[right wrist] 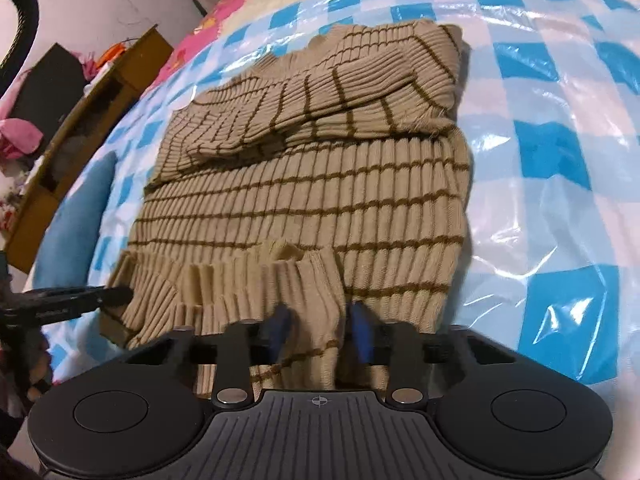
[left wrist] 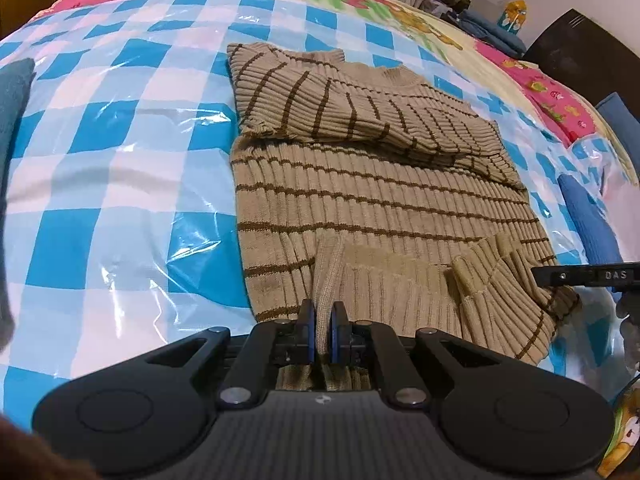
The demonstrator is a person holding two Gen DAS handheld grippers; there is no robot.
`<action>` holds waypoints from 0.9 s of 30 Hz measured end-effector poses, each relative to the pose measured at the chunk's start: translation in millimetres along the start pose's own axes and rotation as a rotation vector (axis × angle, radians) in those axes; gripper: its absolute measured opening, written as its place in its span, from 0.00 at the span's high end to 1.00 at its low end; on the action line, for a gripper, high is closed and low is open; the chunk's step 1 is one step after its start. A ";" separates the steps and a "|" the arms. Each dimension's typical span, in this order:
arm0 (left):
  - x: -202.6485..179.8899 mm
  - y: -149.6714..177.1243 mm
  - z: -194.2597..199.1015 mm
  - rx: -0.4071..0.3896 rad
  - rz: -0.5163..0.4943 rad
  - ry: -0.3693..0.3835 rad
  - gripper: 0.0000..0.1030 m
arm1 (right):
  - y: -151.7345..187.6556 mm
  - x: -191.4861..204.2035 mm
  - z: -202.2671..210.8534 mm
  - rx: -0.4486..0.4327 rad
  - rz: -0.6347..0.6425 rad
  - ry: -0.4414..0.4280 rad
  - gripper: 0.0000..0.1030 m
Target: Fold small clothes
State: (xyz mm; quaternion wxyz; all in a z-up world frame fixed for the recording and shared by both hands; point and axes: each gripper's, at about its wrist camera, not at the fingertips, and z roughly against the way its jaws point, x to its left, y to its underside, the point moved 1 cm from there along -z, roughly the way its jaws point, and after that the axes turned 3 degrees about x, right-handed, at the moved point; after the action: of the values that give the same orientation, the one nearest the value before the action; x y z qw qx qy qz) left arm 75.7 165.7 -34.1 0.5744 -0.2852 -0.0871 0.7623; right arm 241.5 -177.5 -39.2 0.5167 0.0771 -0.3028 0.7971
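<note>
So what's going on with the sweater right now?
Left tongs shut on sweater hem. Right tongs astride hem, grip unclear. Sleeves folded in. Nothing blocking.

Right gripper pads: motion-blurred; contact with sweater indeterminate.
Sweater hem: hidden beneath both gripper bodies.
Blue cushion: cut off at frame edge.

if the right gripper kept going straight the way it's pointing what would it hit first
Most likely the striped sweater itself: the right gripper already has the bunched hem between its fingers, and the sweater's body lies directly ahead on the checkered plastic sheet. Depth is hard to judge.
</note>
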 end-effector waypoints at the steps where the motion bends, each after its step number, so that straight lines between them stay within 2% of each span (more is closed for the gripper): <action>1: -0.1 -0.4 2.3 -0.008 0.001 0.004 0.87 | -0.6 -2.2 2.8 -0.009 -0.016 -0.009 0.93; 3: -1.0 -1.9 8.5 -0.027 -0.002 0.009 0.88 | -1.0 -6.2 14.0 -0.046 -0.061 -0.032 0.94; 7: -1.8 -8.9 19.1 -0.066 0.000 0.012 0.89 | -6.6 -5.9 42.2 -0.145 -0.073 -0.034 0.95; 13: 3.9 -37.5 42.8 -0.176 0.026 0.008 0.90 | -29.3 -2.9 81.3 -0.312 -0.082 -0.003 0.96; 16: 6.6 -47.0 46.5 -0.170 0.023 0.039 0.90 | -45.9 -6.1 91.9 -0.364 -0.091 -0.002 0.96; 19: -0.1 -38.0 39.2 -0.136 -0.032 0.031 0.88 | -45.5 -5.5 85.2 -0.337 -0.083 0.006 0.96; 22: -9.5 -22.4 22.3 -0.067 -0.082 0.016 0.80 | -31.9 -8.5 69.9 -0.284 -0.101 0.004 0.96; 27: -19.7 -11.0 0.8 0.002 -0.153 -0.037 0.67 | -12.8 -18.3 53.8 -0.232 -0.147 0.013 0.96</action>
State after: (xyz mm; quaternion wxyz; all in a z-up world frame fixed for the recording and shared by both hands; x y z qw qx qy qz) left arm 87.9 151.2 -21.8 0.6298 -0.2628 -0.1184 0.7213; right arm 250.7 -218.4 1.3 0.5813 0.0336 -0.3831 0.7171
